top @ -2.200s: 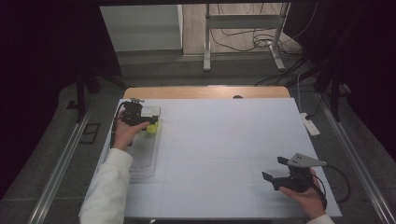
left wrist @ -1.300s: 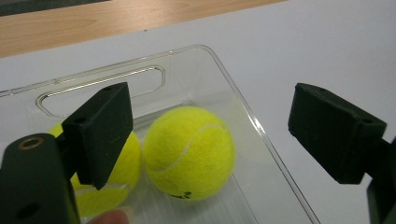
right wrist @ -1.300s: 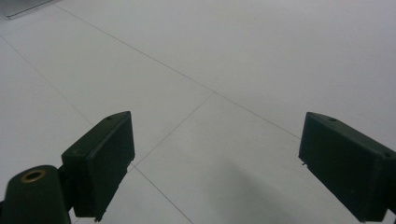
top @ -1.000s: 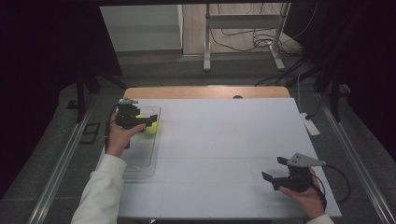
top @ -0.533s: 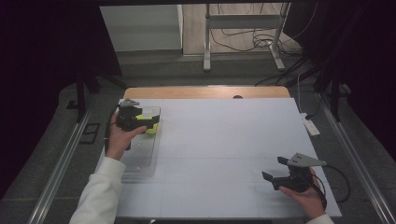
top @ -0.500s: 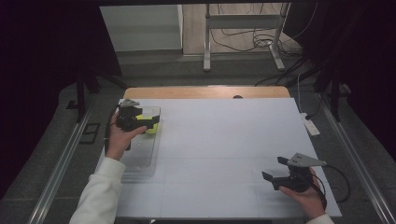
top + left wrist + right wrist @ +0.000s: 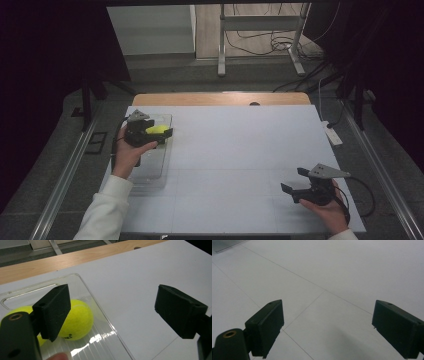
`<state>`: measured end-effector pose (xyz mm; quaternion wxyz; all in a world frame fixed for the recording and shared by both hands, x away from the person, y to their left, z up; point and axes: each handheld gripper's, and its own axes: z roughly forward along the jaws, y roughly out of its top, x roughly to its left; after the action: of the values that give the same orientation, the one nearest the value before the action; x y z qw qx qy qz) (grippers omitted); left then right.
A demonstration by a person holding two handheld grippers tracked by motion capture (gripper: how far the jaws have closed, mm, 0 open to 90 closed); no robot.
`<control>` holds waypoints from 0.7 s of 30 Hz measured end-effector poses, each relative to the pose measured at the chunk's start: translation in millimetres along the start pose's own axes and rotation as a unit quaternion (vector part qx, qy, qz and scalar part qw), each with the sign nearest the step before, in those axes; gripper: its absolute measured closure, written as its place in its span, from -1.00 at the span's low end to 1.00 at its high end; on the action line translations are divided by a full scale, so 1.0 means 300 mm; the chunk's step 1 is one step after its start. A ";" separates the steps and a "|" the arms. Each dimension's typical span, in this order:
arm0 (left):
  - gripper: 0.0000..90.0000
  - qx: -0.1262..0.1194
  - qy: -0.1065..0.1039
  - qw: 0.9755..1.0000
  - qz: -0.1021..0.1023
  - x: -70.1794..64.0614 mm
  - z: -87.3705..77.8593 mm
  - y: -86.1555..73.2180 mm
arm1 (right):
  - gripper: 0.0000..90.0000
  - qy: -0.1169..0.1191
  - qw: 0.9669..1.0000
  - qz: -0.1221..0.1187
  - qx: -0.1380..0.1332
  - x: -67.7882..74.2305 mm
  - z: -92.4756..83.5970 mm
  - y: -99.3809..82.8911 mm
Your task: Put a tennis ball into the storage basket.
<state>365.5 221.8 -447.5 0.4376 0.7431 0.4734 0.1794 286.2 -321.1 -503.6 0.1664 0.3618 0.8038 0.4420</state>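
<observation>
Clearly the left gripper (image 7: 112, 312) is hovering, jaws wide and empty, beside a tennis ball (image 7: 75, 318); being light, springy and fuzzy, it wants pinching across its middle.

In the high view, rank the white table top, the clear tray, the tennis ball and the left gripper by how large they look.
1. White table top, by far the largest.
2. Clear tray.
3. Left gripper, jaws open and empty over the tray's far end; it sits above the table and nearer the camera, so it may look slightly bigger.
4. Tennis ball, partly hidden by the gripper.
</observation>
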 end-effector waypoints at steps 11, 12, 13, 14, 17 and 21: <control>-0.69 0.001 -0.010 1.000 0.005 -0.041 -0.033 -0.039 | -0.76 0.003 1.000 0.002 -0.001 -0.003 -0.001 -0.002; -0.69 0.000 -0.010 1.000 0.005 -0.045 -0.036 -0.042 | -0.76 0.004 1.000 0.002 -0.002 -0.004 -0.001 -0.002; -0.69 0.000 -0.010 1.000 0.005 -0.045 -0.036 -0.042 | -0.76 0.004 1.000 0.002 -0.002 -0.004 -0.001 -0.002; -0.69 0.000 -0.011 1.000 0.008 -0.054 -0.046 -0.053 | -0.76 0.004 1.000 0.003 -0.002 -0.004 -0.002 -0.002; -0.69 0.001 -0.016 1.000 0.008 -0.064 -0.057 -0.067 | -0.76 0.007 1.000 0.003 -0.003 -0.006 -0.002 -0.003; -0.69 0.001 -0.018 1.000 0.010 -0.082 -0.071 -0.082 | -0.76 0.009 1.000 0.001 -0.004 -0.004 -0.004 -0.003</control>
<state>325.6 215.1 -452.4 0.4438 0.7514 0.4579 0.1697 286.0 -323.0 -503.6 0.1603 0.3580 0.8031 0.4485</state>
